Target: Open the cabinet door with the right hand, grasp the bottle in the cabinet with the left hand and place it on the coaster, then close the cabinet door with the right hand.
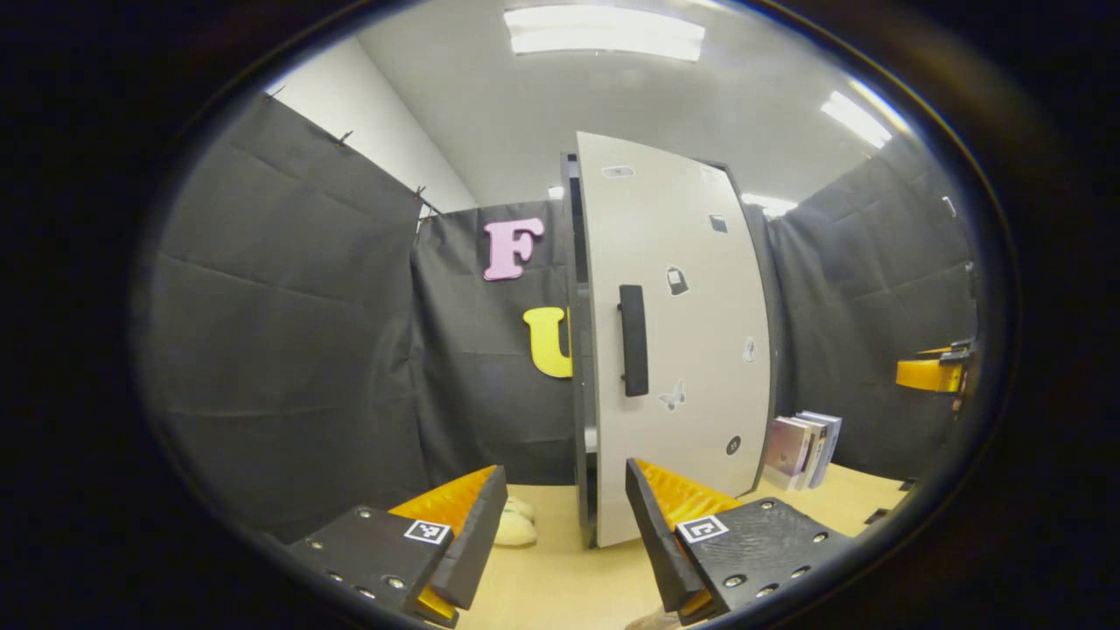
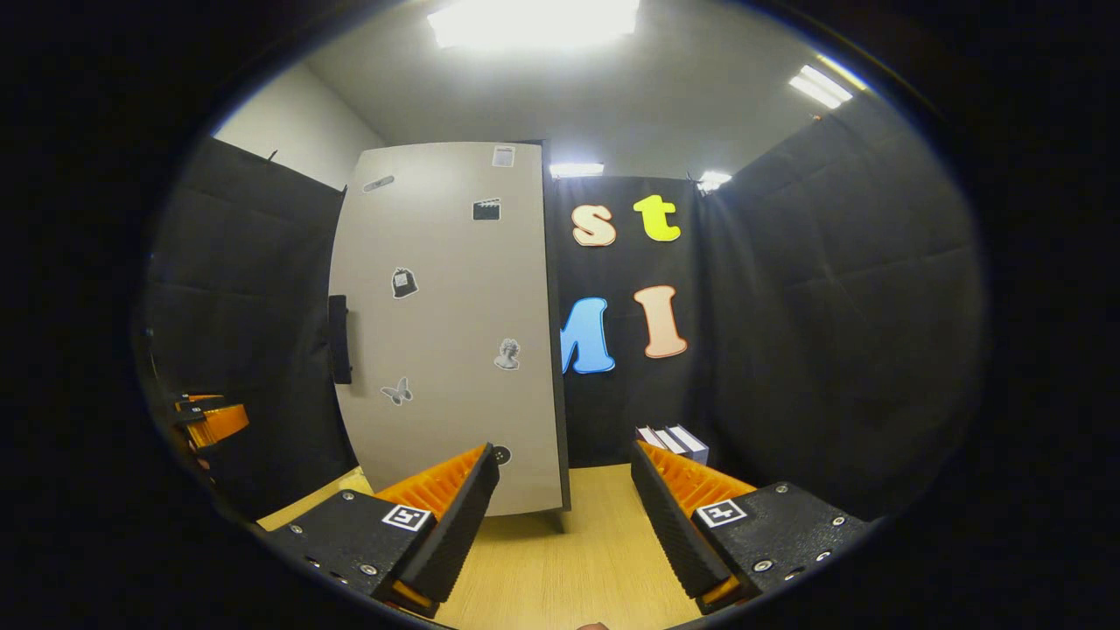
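Note:
A tall cabinet stands on the wooden table, its pale door looking shut, with a black vertical handle near the door's left edge. The door hides the inside. My left gripper is open and empty, low in front of the door's bottom left corner and short of it. In the right gripper view the same door stands ahead to the left, its handle on the far left edge. My right gripper is open and empty, apart from the door. A pale rounded object lies on the table beside the cabinet's foot.
A few books stand right of the cabinet, books against the black cloth wall. The right gripper hangs at the far right edge; the left gripper is at the far left. The bare wooden table lies below the fingers.

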The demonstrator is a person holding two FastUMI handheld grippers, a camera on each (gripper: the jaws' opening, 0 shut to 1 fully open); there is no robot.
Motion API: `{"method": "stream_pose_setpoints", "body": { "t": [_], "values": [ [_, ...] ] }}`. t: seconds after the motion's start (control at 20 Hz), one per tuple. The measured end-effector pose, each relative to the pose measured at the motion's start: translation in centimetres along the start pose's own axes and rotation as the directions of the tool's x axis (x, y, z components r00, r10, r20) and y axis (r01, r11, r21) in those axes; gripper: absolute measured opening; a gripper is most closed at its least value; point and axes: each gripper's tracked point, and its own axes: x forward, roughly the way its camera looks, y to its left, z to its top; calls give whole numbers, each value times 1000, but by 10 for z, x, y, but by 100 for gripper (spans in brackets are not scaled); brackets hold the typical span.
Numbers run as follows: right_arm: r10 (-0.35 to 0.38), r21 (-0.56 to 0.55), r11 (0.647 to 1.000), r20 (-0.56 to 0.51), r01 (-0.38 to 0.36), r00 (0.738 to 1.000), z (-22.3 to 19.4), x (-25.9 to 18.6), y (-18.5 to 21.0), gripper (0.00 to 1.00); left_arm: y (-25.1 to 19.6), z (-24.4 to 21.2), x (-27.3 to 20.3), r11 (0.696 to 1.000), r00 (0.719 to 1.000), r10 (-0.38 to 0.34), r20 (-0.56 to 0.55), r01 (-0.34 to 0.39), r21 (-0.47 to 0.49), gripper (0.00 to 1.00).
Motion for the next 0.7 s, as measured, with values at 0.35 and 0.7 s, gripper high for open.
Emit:
{"method": "stream_pose_setpoints", "body": {
  "t": [0.35,0.7],
  "values": [
    [-11,-2,1000,13,11,1000,-1,1,-9,94,1,2,8,1000,1000,5,-2,-5,-9,75],
    [-19,6,1000,26,19,999,0,4,-8,94,0,2,11,1000,1000,11,-3,-11,-12,75]
  ]
}}
